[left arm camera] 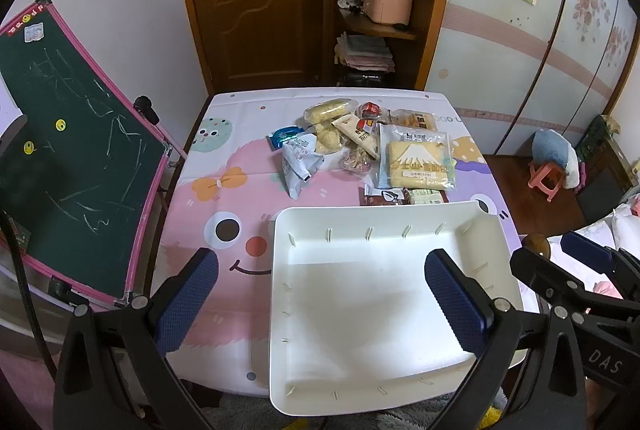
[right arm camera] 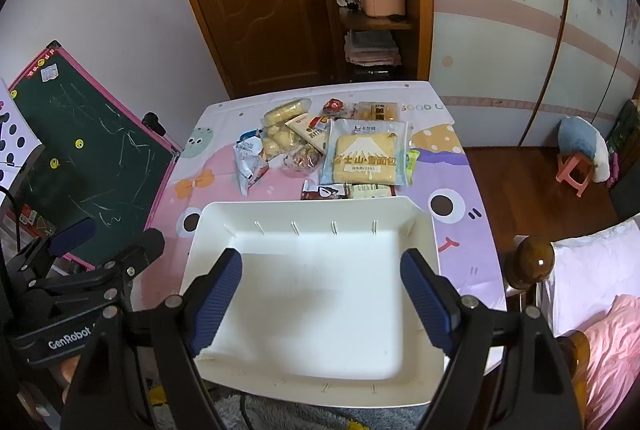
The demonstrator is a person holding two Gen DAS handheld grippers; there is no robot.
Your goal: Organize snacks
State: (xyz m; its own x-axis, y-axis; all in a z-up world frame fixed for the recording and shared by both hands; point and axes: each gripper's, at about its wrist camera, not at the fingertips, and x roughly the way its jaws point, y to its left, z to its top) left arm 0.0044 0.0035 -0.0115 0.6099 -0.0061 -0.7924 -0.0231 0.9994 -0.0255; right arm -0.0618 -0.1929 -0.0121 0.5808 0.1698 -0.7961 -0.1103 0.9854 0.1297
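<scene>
Nearest the lens, the blue pads of the left gripper (left arm camera: pixel 322 304) are seen spread wide with nothing between them; one pad hangs over the cartoon tablecloth (left arm camera: pixel 224 189), the other over the white tray (left arm camera: pixel 280 370). The right gripper (right arm camera: pixel 322 304) is likewise held apart and empty, both of its pads poised above the tray's bare floor. Each gripper is caught at the edge of the other's view, side by side and well apart.

The tray is set at the near edge of the table, its near rim overhanging the cloth's edge slightly above a grey rug. Its inside is unoccupied. Its far rim is nearly touched by a dark brown packet (left arm camera: pixel 382 197) and a pale packet (left arm camera: pixel 426 195) lying just beyond it.

The snacks are gathered in a loose pile on the far half of the table: a large bread bag printed with a mountain (left arm camera: pixel 416 159), a silver-white pouch (left arm camera: pixel 300 163) to its left, a blue packet (left arm camera: pixel 285 135), clear bags of yellow cakes (left arm camera: pixel 328 109), and a red-topped piece (left arm camera: pixel 370 108) behind. A band of bare cloth is left between the pouch and the tray's left corner.

The table's left edge is crowded by a leaning green chalkboard (left arm camera: pixel 72 149) with a pink frame. At the right edge, a wooden bedpost knob (right arm camera: pixel 534 260) and pink bedding (right arm camera: pixel 608 342) stand close by. Open wooden floor is seen beyond the far right corner.
</scene>
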